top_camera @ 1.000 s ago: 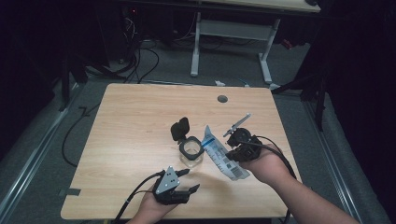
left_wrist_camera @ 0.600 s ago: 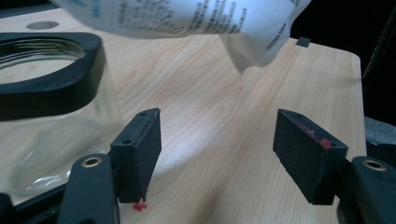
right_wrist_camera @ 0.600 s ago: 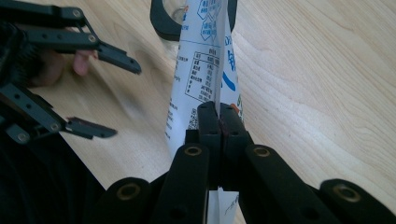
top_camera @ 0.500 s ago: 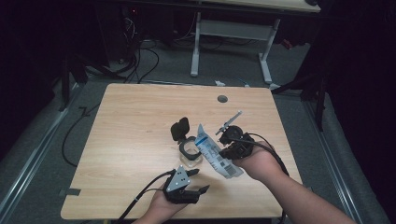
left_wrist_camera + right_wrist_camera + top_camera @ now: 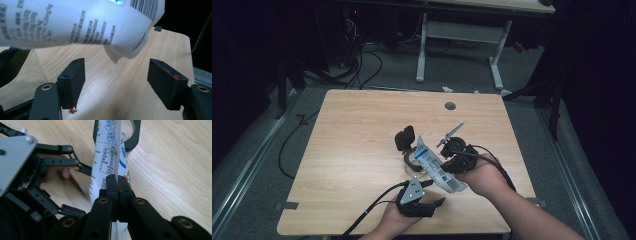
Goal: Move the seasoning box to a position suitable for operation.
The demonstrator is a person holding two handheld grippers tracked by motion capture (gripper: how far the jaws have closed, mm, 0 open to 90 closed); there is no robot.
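Now the right gripper (image 5: pixel 117 185) pinches the white printed pouch (image 5: pixel 106 157) tight, while the left gripper (image 5: pixel 116 77) gapes open just beneath it

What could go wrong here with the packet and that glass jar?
The right gripper pinches only a thin edge of the packet, so it may slip or tear. The left gripper, its jaws open just under the packet's corner, may bump it. The packet tilts over the jar; contents may spill past the rim.

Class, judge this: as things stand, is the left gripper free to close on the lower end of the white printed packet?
Probably yes: the left gripper is open, and the white printed packet hangs just beyond its fingers, nothing between.
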